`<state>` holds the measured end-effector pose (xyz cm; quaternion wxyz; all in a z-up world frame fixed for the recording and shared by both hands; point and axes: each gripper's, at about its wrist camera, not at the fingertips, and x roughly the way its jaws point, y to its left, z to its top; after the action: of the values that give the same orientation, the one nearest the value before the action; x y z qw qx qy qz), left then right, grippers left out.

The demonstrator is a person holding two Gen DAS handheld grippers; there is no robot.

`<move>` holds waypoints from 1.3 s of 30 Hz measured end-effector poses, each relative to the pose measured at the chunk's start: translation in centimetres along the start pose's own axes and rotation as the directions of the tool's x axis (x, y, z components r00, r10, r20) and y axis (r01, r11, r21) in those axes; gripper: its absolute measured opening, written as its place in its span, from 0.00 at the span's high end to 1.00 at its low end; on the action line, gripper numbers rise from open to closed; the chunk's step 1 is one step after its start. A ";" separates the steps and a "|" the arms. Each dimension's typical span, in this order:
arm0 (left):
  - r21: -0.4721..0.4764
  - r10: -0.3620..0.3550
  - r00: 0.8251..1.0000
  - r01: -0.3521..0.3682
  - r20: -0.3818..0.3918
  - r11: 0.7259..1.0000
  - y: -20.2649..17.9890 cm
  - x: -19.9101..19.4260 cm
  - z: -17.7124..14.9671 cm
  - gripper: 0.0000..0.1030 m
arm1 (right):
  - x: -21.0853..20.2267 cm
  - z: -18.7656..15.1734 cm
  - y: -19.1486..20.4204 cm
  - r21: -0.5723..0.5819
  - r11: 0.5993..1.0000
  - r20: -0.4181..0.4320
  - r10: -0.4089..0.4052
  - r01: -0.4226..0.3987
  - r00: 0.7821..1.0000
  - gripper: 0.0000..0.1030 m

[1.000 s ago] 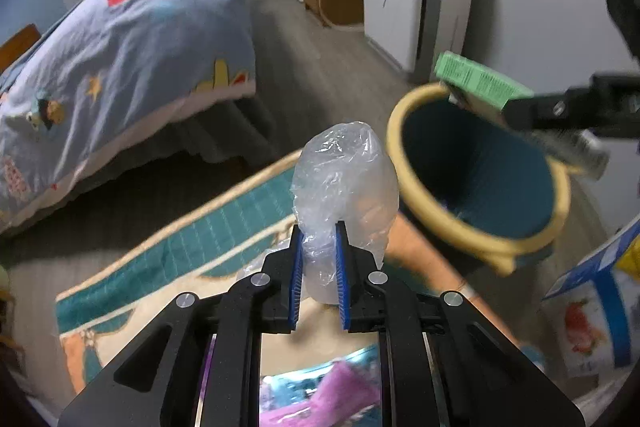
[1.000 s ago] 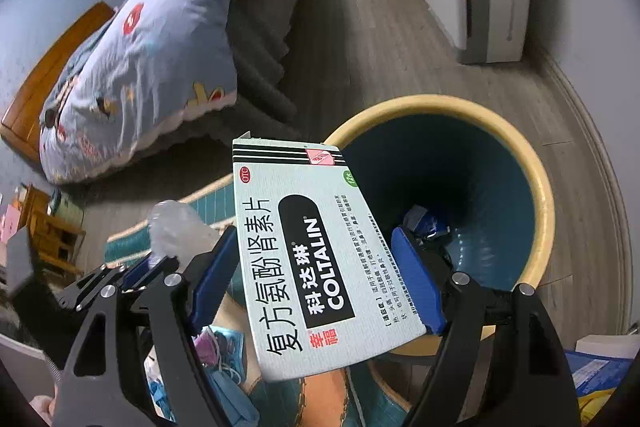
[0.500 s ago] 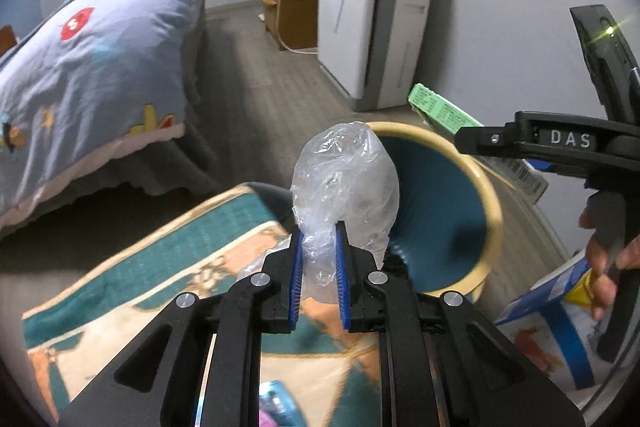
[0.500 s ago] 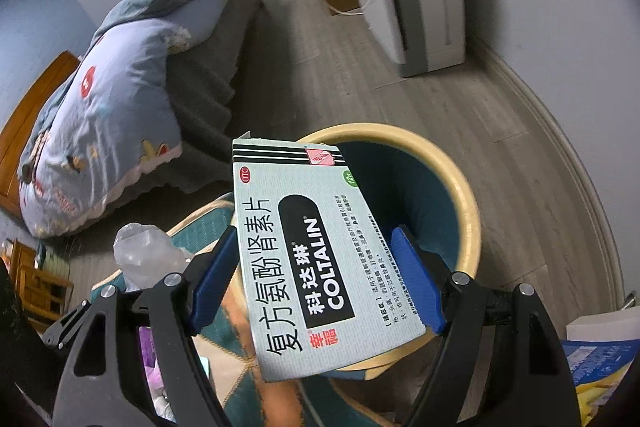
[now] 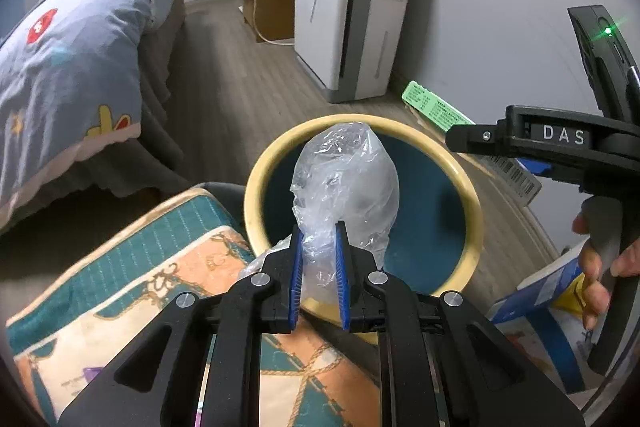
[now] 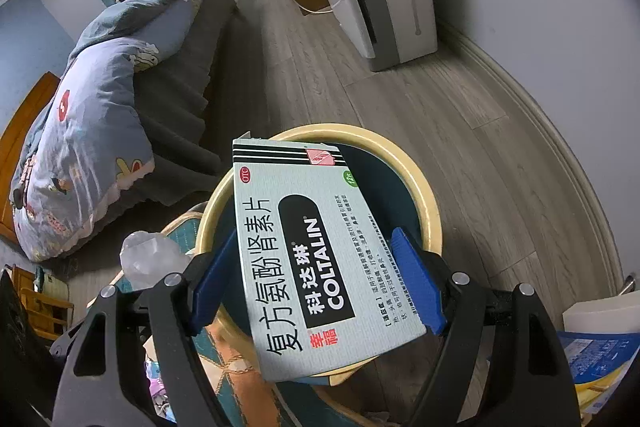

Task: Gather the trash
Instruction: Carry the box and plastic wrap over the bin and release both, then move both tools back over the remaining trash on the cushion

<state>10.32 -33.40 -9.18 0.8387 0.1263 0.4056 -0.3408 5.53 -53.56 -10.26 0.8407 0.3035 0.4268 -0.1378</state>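
My left gripper [image 5: 319,269] is shut on a crumpled clear plastic bag [image 5: 346,187], held over the near rim of a round bin [image 5: 474,187] with a yellow rim and dark teal inside. My right gripper [image 6: 316,283] grips a pale green medicine box [image 6: 316,259] by its long sides, over the same bin [image 6: 428,195]. In the left wrist view the box [image 5: 436,111] and the right gripper's arm reach in from the right, above the bin's far rim. The bag [image 6: 150,259] shows at the lower left of the right wrist view.
The bin stands on grey wood flooring beside a patterned teal and orange cushion [image 5: 160,267]. A bed with a blue quilt [image 5: 68,67] lies to the left. A white appliance [image 5: 352,15] stands by the wall. Blue and white packaging [image 5: 548,307] lies at the right, near a hand [image 5: 596,279].
Both grippers have moved toward the bin: the bag is now in front of its opening instead of left of it. The box has rolled a little and covers more of the bin's opening.
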 end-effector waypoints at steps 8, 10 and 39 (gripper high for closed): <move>0.018 -0.001 1.000 0.001 -0.019 1.000 -1.2 1.2 -0.1 0.85 | 0.6 -0.1 -0.1 -0.001 1.000 -0.015 -0.010 0.010 1.000 0.26; 0.008 -0.012 1.000 0.012 -0.019 1.000 -1.4 1.4 -0.1 0.84 | 0.7 -0.2 -0.1 -0.002 1.000 -0.021 -0.011 0.011 1.000 0.26; -0.132 0.194 0.977 -0.181 0.093 0.975 6.3 -16.2 -2.7 0.09 | -4.5 -4.0 8.3 -0.232 0.973 0.025 0.000 0.005 1.000 0.06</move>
<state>5.80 -19.86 1.13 0.8935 0.0942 0.3672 -0.2407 4.41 -44.76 -5.22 0.8754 0.2010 0.4299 -0.0918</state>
